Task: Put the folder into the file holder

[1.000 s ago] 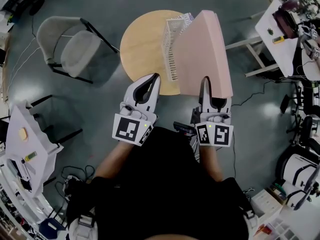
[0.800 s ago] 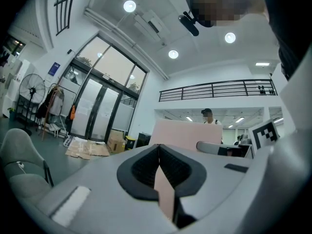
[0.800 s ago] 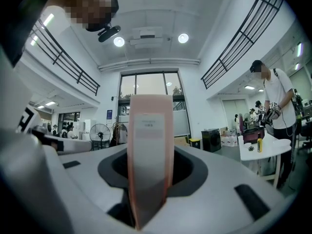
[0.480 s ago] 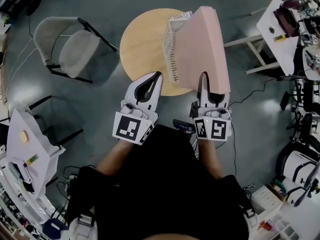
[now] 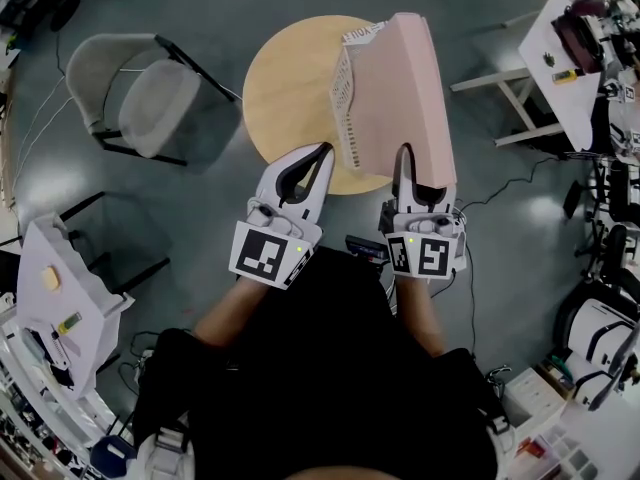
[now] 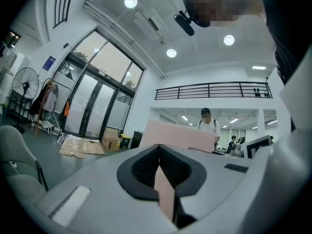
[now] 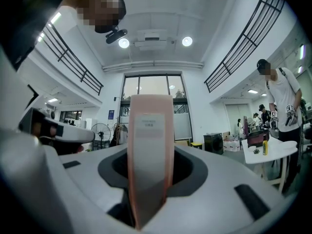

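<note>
A big pink folder (image 5: 400,98) hangs above the right side of a round wooden table (image 5: 285,88). My right gripper (image 5: 403,156) is shut on its near edge; in the right gripper view the folder's spine (image 7: 148,150) stands upright between the jaws. A white slatted file holder (image 5: 348,88) stands on the table, and the folder hides its right part. My left gripper (image 5: 322,150) hovers just left of the folder's near corner, tips together and holding nothing. In the left gripper view the folder (image 6: 180,136) shows beyond the shut jaws, with a pink sliver in the gap behind the tips.
A grey chair (image 5: 150,93) stands left of the table. White work tables (image 5: 560,48) with clutter fill the right, and a desk (image 5: 50,298) sits at the near left. A cable (image 5: 510,183) runs over the floor. People stand in the background (image 7: 278,96).
The folder has shifted a little left and away from me, covering more of the file holder. Both grippers have crept slightly forward.
</note>
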Motion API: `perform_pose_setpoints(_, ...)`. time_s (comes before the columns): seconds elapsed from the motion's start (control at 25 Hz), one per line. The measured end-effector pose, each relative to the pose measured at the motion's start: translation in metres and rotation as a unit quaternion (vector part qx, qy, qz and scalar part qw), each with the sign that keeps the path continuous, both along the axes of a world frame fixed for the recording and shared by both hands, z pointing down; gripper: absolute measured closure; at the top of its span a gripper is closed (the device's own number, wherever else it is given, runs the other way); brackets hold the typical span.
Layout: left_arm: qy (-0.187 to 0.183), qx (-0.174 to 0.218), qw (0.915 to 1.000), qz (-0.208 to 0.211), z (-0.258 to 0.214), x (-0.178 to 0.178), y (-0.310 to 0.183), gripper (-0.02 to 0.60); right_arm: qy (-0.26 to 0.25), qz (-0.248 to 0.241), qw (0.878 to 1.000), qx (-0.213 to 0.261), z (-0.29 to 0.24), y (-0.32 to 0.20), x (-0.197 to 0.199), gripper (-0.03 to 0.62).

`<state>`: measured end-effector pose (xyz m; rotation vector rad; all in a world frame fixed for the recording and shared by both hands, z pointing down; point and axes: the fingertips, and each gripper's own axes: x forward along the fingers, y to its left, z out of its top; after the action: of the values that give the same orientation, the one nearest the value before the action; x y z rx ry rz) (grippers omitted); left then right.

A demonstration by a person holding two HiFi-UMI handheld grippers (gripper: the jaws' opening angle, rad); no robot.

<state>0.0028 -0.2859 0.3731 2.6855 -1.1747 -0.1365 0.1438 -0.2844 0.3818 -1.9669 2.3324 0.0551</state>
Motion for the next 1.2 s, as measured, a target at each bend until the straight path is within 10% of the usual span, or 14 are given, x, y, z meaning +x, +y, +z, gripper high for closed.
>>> perform_pose_setpoints(1.2,-0.003,-0.004,0.9999,0.015,0.009,-0.005,-0.027,0.576,0.005,-0.002,1.0,-0.015,0.043,-0.029,-0.003,0.456)
